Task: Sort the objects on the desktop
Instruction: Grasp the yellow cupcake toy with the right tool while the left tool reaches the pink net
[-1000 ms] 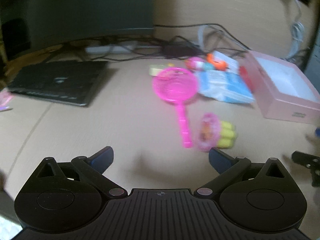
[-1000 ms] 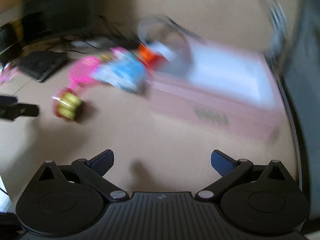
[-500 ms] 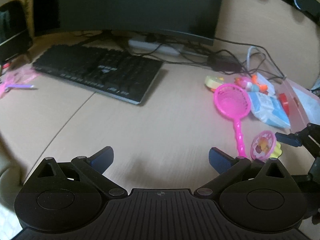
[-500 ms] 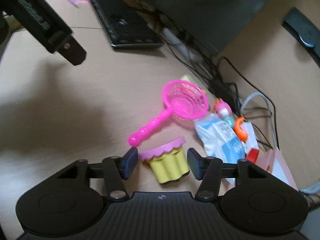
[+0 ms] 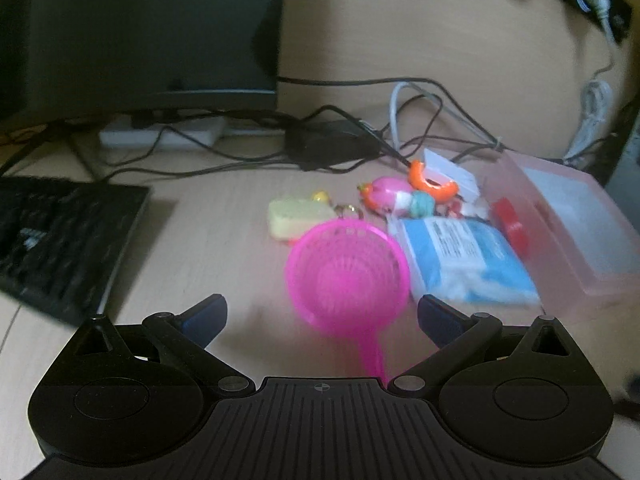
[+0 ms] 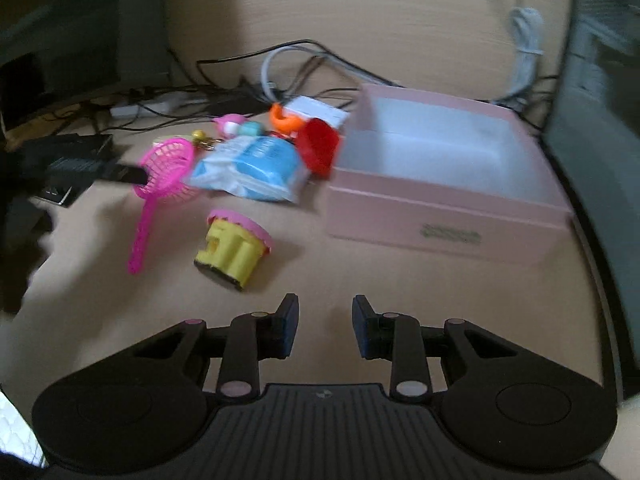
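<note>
The left gripper [image 5: 321, 316] has its jaws spread wide, nothing pressed between them; the pink sieve [image 5: 347, 276] lies on the desk [image 5: 208, 248] in the gap, its bowl just ahead and its handle running back under the gripper body. In the right wrist view one dark finger of that gripper reaches the sieve's rim from 9 o'clock.

The right gripper [image 6: 325, 326] has just been closing; its jaws stand near together with a narrow gap and only bare desk between them. The yellow cup [image 6: 234, 248], with a pink frilled rim, lies tipped on its side ahead of the gripper at about 11 o'clock, apart from the pads.

The pink box [image 6: 444, 184] sits open at about 1 o'clock from the right gripper, white inside. A red piece [image 6: 318, 144] leans against its left wall. Just left of that lies a blue packet [image 6: 256, 168], touching the sieve's bowl. Behind the packet, at 12 o'clock, sit an orange ring [image 6: 284, 120], a white card [image 6: 320, 114], a pink and teal toy [image 6: 236, 126] and a small gold bell [image 6: 199, 135].

In the left view a pale yellow block [image 5: 298, 218] lies beyond the sieve at 11 o'clock, a keyboard [image 5: 60, 240] at 9 o'clock, and cables [image 5: 224, 152] with a monitor [image 5: 152, 28] behind
</note>
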Demonstrator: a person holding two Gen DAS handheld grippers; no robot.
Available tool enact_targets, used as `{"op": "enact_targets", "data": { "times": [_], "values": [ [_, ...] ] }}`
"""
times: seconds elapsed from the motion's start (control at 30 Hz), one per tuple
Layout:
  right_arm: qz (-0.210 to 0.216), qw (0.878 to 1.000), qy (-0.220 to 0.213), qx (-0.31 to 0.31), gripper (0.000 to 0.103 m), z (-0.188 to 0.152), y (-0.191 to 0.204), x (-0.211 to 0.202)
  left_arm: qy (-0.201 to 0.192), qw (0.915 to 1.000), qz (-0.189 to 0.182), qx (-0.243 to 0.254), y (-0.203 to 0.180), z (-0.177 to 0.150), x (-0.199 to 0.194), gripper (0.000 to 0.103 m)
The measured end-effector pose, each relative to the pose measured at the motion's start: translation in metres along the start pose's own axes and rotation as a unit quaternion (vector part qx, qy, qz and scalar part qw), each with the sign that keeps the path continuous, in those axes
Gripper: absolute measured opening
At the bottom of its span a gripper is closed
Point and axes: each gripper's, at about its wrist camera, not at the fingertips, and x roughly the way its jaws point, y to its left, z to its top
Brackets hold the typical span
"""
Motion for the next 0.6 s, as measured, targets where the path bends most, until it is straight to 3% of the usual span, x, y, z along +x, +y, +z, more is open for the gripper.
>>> {"op": "enact_targets", "data": {
  "times": [0.07,0.2,0.3,0.47,0.6],
  "values": [
    [-0.01,1.0,0.002,0.012,0.044,-0.003,-0.002,-0.009,0.013,0.9999,-0.005,0.002,-0.005,0.007,0.015,0.103],
    [-0.015,0.999,-0.004,0.037,0.055,-0.012,-0.011,-0.031,0.015,0.9996,0.005,0.025,-0.019,0.01,0.031,0.103],
    [-0.009,0.999,-0.011,0.031,0.057,-0.013,-0.013,-0.037,0.017,0.999,0.015,0.038,-0.027,0.006,0.028,0.088],
    [0.021,0.999,-0.027,0.005,0.057,-0.007,-0.013,-0.032,0.033,0.9984,0.02,0.041,-0.033,-0.013,0.004,0.088],
    [0.065,0.997,-0.034,-0.01,0.06,0.002,-0.01,-0.02,0.047,0.9979,-0.026,0.036,-0.042,-0.04,-0.023,0.089]
  ]
}}
